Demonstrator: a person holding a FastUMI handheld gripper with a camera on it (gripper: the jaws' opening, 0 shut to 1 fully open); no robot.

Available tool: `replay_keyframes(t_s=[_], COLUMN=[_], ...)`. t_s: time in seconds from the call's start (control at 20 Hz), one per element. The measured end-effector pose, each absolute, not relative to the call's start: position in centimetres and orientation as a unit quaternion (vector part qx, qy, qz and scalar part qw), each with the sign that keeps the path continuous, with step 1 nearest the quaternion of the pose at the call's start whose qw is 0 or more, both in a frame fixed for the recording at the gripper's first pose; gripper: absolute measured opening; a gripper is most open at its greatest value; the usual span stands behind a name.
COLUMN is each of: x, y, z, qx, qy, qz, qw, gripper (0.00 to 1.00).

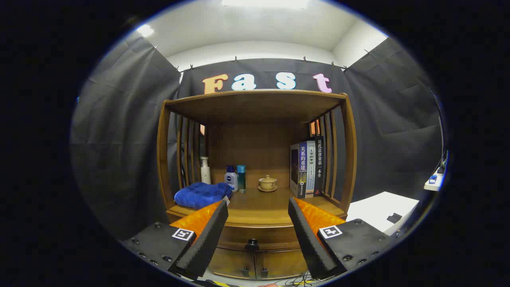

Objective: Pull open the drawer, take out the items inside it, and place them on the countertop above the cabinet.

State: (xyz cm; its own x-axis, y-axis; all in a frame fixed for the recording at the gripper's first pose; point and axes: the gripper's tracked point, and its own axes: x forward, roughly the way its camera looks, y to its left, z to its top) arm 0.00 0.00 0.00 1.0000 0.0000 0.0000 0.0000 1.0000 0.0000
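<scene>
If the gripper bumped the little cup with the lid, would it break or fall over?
The lidded cup looks ceramic, so probably fragile. It sits on a small saucer, so it might slide or rattle. Its lid seems loose and could tip off. The open gripper is nowhere near it.

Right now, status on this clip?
Hand-held gripper open, holding nothing. Drawer shut, knob between and beyond the fingers. Path to knob clear.

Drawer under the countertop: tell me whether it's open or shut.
Shut. The drawer front sits flush under the countertop edge, its knob untouched; the gripper is open, fingers apart with the knob between them, not gripped.
</scene>
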Motion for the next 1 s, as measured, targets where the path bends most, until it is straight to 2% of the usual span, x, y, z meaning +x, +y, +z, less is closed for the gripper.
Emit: replay_keyframes(t_s=[1.0], x=[0.86], y=[0.34], z=[-0.42], qx=[0.005], qy=[-0.004], qz=[-0.008], qw=[1.0], gripper=[0.98])
